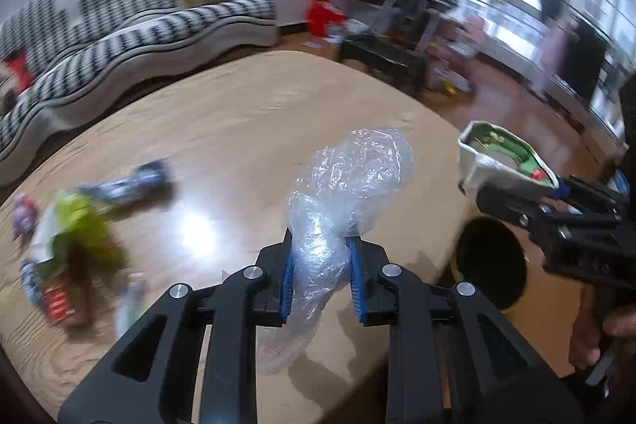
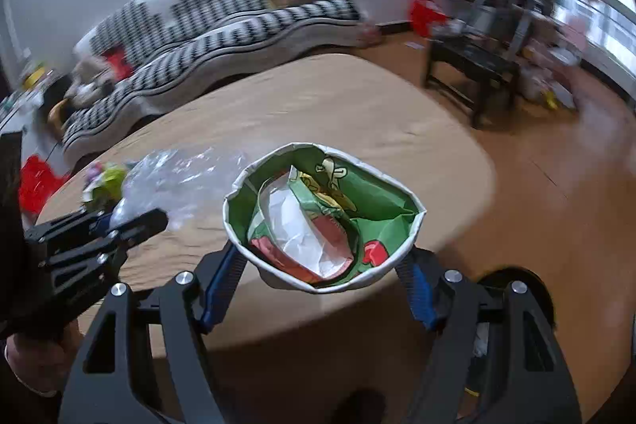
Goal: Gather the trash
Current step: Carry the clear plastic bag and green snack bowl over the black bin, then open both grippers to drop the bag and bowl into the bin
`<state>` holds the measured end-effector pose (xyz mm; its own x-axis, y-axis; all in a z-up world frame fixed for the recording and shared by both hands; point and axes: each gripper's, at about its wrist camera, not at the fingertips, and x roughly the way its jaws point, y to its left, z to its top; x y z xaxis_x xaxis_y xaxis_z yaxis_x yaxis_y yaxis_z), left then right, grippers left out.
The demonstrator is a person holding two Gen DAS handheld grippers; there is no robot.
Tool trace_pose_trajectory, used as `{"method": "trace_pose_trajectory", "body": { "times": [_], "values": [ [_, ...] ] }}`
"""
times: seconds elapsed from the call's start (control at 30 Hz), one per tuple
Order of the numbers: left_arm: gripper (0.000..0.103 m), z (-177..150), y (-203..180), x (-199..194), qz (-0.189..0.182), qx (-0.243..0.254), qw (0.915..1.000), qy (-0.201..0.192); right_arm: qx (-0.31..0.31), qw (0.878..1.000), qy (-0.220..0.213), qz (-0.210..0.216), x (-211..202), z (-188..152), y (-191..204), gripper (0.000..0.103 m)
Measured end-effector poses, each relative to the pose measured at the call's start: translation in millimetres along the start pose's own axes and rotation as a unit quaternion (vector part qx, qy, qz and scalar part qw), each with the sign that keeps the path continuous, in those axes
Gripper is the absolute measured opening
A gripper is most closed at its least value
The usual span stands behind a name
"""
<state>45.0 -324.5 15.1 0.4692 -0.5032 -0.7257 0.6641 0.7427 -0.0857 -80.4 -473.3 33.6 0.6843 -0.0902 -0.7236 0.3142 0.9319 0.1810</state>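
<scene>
L gripper [image 1: 320,279] jaws clamp 1 plastic bag [image 1: 342,193]; R gripper [image 2: 324,289] jaws clamp 1 paper cup [image 2: 322,213].

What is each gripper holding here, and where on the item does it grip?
Left gripper pinches the crumpled clear plastic wrap around its narrow middle. Right gripper clamps the squashed green paper cup across its outer sides.

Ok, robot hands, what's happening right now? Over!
Left gripper shut on plastic wrap. Right gripper shut on paper cup. Bin beside table, nothing blocking.
</scene>
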Motion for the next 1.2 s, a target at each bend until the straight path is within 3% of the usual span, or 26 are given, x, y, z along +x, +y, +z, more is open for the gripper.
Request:
{"method": "trace_pose_trajectory", "body": {
  "times": [0.3, 0.57, 0.9, 1.2],
  "values": [
    [0.022, 1.6, -103.8, 45.8, -0.09, 0.045, 0.9944, 0.033, 0.122, 0.989, 0.002, -0.081, -39.8, -35.6, -134.9, 0.07],
    [0.022, -18.4, -193.3, 88.2, -0.145, 0.096, 0.9823, 0.071, 0.202, 0.97, 0.028, -0.132, -47.2, -69.1, -211.8, 0.07],
    [0.022, -37.6, -231.4, 138.4, -0.152, 0.134, 0.9723, 0.116, 0.242, 0.957, 0.063, -0.144, -38.7, -89.6, -256.4, 0.07],
    [0.022, -33.4, -247.2, 155.6, -0.169, 0.128, 0.9691, 0.125, 0.243, 0.957, 0.068, -0.146, -34.5, -88.6, -258.6, 0.07]
  ]
}}
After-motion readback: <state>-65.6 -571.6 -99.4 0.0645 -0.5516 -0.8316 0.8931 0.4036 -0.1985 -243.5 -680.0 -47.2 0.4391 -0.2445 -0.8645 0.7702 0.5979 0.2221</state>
